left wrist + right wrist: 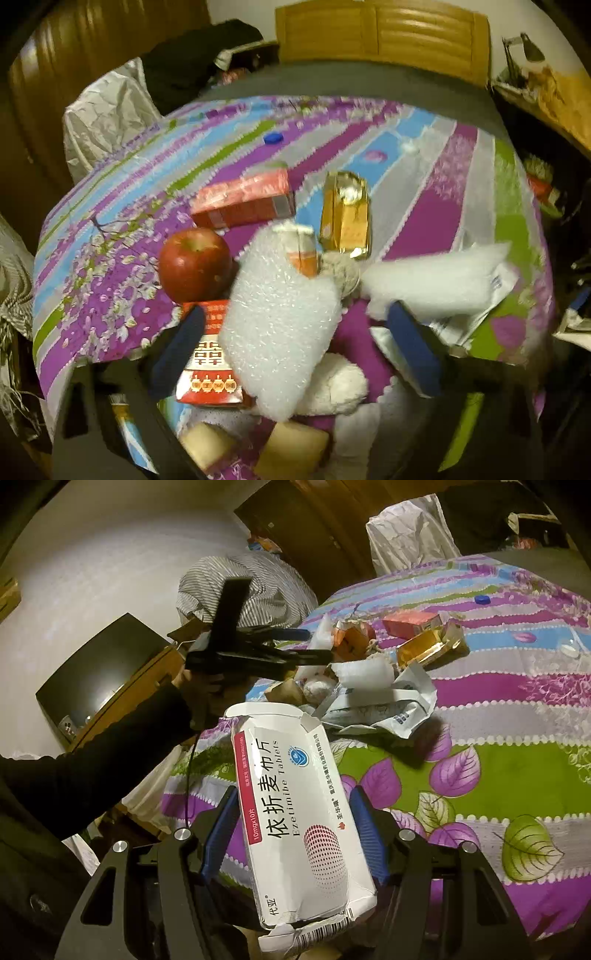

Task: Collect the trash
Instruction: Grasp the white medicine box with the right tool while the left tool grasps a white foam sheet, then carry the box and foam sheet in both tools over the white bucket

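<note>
- Left hand-held gripper (291, 350): jaws stand apart on either side of a bubble-wrap piece (277, 325) on the bed (461, 206); pads do not visibly press it. The wrap's long axis runs straight ahead between the fingers, so closing inward would take it.
- Right hand-held gripper (293, 830): clamped on a white tablet box (295, 812), lifted over the bed edge, long axis pointing ahead; torn flaps at both ends.
- Trash heap (369, 686): ahead of the right gripper, under the left, which is nearer.
- Legible: "Ezetimibe Tablets", "依折麦布片", "10mgx10片", "代亚". Red carton (210, 369) under the wrap bears "囍".
- Apple (195, 269) beside the wrap; not trash, by judgement.
</note>
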{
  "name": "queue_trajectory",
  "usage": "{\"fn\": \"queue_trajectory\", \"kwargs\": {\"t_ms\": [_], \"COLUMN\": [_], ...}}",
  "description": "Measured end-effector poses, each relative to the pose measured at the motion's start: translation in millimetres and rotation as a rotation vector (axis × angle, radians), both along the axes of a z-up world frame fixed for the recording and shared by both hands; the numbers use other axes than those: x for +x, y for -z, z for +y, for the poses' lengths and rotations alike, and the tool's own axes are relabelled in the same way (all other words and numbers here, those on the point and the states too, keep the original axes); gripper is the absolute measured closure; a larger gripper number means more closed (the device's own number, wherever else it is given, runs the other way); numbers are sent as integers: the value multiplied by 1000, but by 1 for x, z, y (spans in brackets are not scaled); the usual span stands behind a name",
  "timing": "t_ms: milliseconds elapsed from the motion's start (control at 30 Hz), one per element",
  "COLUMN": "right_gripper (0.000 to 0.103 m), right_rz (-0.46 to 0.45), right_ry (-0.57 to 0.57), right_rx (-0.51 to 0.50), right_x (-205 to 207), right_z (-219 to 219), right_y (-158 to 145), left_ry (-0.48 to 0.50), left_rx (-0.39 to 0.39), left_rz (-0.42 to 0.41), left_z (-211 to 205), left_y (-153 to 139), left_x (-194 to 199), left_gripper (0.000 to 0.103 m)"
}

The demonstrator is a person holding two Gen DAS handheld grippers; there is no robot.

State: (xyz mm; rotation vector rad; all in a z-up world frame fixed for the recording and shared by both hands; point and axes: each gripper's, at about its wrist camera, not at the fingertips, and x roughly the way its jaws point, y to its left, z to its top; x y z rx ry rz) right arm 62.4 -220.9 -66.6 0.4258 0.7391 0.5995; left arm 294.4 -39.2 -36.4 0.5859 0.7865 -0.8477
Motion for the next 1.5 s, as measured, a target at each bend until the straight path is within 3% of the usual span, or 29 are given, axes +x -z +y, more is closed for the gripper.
{"fn": "queue_trajectory", "kwargs": {"t_ms": [67, 133, 333, 467, 600, 733, 867, 1200, 1500], "right_gripper": [40, 40, 40, 41, 41, 41, 41, 41, 41], "right_rz": [0, -1, -17, -26, -19, 16, 40, 17, -56], "right_ry": [5, 10, 19, 14, 9, 8, -19, -127, -336], "right_rx": [1, 2, 6, 17, -31, -77, -135, -181, -203], "right_x": [-1, 0, 0, 1, 7, 15, 25, 52, 90], "right_z": [1, 1, 6, 14, 36, 62, 99, 194, 352], "right_y": [0, 0, -4, -11, -17, -13, -9, -32, -90], "left_ry": [-31, -61, -125, -267, -556, -812, -988, -1236, -1412], "left_rx": [8, -54, -177, -244, -229, -184, -119, -115, -100], "left_rz": [-19, 6, -80, -118, -132, -115, -152, -256, -332], "left_z": [5, 19, 56, 89, 122, 153, 176, 253, 340], "left_y": [2, -8, -51, -76, -82, -68, -51, -61, -81], "left_x": [2, 3, -31, -64, -98, -131, -162, -211, -240], "left_gripper": [47, 48, 50, 50, 49, 49, 49, 49, 49]}}
